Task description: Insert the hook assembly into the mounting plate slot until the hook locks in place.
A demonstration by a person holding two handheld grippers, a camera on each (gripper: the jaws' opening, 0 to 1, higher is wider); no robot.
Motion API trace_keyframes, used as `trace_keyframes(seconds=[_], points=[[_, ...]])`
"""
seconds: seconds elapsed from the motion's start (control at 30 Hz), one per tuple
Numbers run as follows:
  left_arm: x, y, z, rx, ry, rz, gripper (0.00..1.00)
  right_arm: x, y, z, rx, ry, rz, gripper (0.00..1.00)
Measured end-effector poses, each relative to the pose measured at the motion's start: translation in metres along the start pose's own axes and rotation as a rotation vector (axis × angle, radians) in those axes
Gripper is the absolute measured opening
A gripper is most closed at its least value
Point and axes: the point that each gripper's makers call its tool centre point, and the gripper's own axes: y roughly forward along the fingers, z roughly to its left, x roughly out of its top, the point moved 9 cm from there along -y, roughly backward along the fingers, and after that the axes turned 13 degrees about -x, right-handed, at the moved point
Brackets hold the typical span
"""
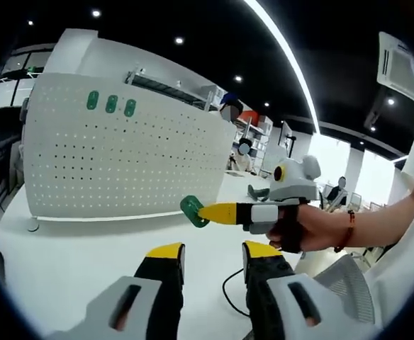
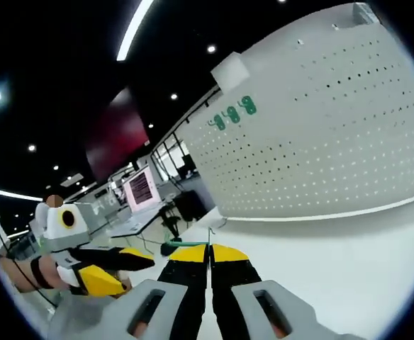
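Observation:
A white perforated mounting plate (image 1: pixel 122 156) stands upright on the white table (image 1: pixel 72 262), with three green hooks (image 1: pixel 111 104) set in its upper left. In the left gripper view my right gripper (image 1: pixel 207 212) comes in from the right, shut on a green hook (image 1: pixel 192 210) that hangs in the air in front of the plate's lower right. My left gripper (image 1: pixel 214 251) is open and holds nothing. In the right gripper view the plate (image 2: pixel 320 127) rises ahead with its three hooks (image 2: pixel 232 113). The right gripper (image 2: pixel 208 252) is shut, a green sliver of hook (image 2: pixel 178 244) at its tips. The open left gripper (image 2: pixel 125 273) is at lower left.
A person's hand (image 1: pixel 313 227) with a red bracelet holds the right gripper. A black cable (image 1: pixel 228 283) lies on the table near my left jaws, and a mesh chair (image 1: pixel 349 283) stands at lower right. Desks and a monitor (image 2: pixel 140 188) fill the room behind.

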Motion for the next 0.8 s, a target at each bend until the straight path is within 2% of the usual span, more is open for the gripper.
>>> trace_keyframes(seconds=[0.33, 0.43, 0.47, 0.57, 0.8], points=[[0.002, 0.003, 0.002, -0.012, -0.016, -0.011, 0.21, -0.001, -0.008, 0.003, 0.090, 0.102, -0.028, 0.00], [0.004, 0.004, 0.003, -0.012, -0.024, -0.028, 0.20, -0.001, -0.011, 0.008, 0.157, 0.149, -0.033, 0.00], [0.006, 0.004, 0.003, -0.015, -0.032, -0.035, 0.19, -0.001, -0.012, 0.008, 0.159, 0.161, -0.032, 0.00], [0.007, 0.006, 0.003, -0.027, -0.043, -0.043, 0.12, -0.005, -0.013, 0.009, 0.184, 0.165, -0.021, 0.00], [0.009, 0.011, 0.004, -0.044, -0.055, -0.052, 0.12, -0.006, -0.018, 0.012, 0.254, 0.209, -0.016, 0.00]])
